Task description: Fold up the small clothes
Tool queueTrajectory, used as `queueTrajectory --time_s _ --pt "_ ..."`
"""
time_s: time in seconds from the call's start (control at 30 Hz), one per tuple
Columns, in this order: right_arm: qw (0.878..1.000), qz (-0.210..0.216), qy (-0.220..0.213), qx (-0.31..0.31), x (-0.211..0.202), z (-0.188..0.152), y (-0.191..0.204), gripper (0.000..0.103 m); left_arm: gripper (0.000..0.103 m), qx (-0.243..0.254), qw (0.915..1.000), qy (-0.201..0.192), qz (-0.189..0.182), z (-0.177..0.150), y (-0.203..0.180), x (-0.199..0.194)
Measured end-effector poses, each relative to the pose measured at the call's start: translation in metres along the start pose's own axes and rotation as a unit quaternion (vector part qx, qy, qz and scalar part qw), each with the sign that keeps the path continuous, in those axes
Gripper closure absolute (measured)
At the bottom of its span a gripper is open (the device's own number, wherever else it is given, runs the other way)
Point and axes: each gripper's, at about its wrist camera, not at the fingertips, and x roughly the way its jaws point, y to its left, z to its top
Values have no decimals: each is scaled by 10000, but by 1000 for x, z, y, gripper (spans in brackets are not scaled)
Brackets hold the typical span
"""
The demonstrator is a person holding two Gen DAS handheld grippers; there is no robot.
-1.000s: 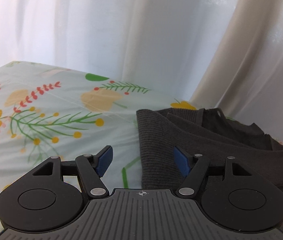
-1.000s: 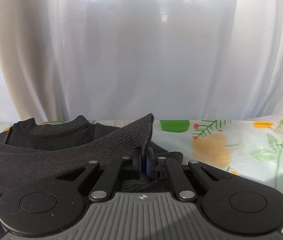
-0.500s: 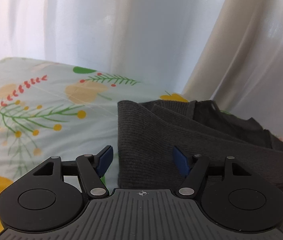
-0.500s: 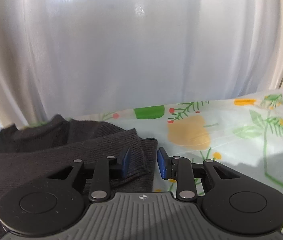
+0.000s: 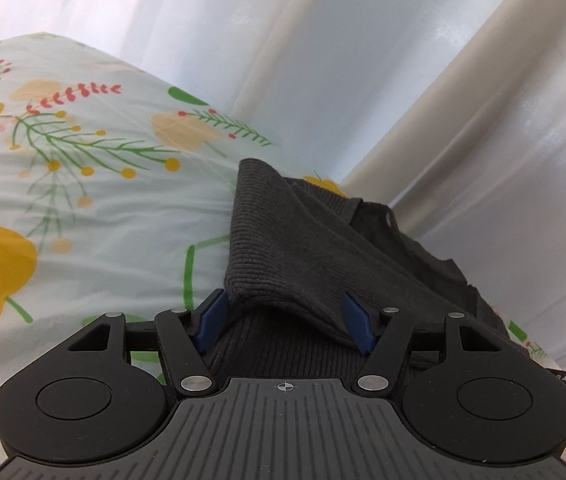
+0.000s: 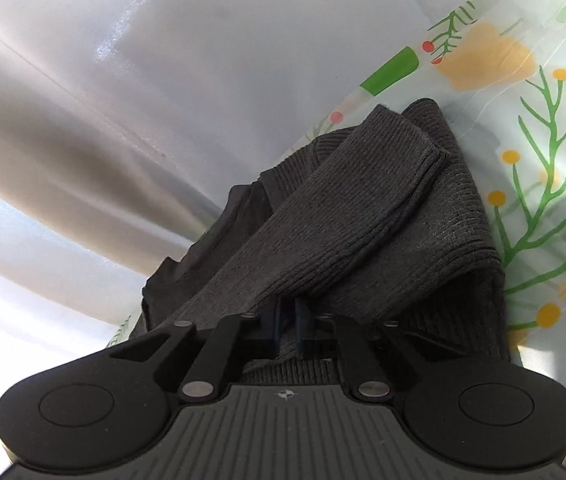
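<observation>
A dark grey ribbed knit garment (image 5: 299,248) is seen lying on a bed covered by a pale floral sheet (image 5: 95,208), close to the far edge of the bed where the curtain hangs. The knit is partly folded: a long ribbed sleeve or panel (image 6: 355,216) is laid diagonally over the body of the garment, and its hemmed end is shown pointing toward the far edge of the bed. Behind the ribbed layers a thinner, smoother black part with a neckline (image 5: 399,236) is visible. In the left wrist view the left gripper (image 5: 287,320) is held wide open, its blue pads (image 5: 213,318) set on either side of a raised fold of the knit, with the cloth lying between them but not clamped. In the right wrist view the right gripper (image 6: 288,330) is drawn nearly together beneath the overlying ribbed panel, and dark fabric is seen at the narrow gap; whether cloth is actually pinched there cannot be told, since the tips are shadowed and covered. The sheet is printed with yellow flowers, green sprigs and red berries on a mint-white ground, and it is lightly creased around the garment. Beyond the bed, a white sheer curtain (image 5: 283,40) and a cream drape (image 5: 483,128) are seen filling the background, brightly backlit.
</observation>
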Motion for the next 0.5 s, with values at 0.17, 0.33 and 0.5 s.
queueTrajectory --time_s 0.17,0.33,0.5 --pt "9999 12 -72 69 4 6 0 103 36 172 9998 -106 58 -7 -4 -11" --pt "9996 216 67 185 -8 7 -4 93 36 539 9984 -43 -191 -14 -12 -12" --pt "9977 126 -461 482 -37 12 -27 62 38 416 9975 286 -488 -10 -12 9"
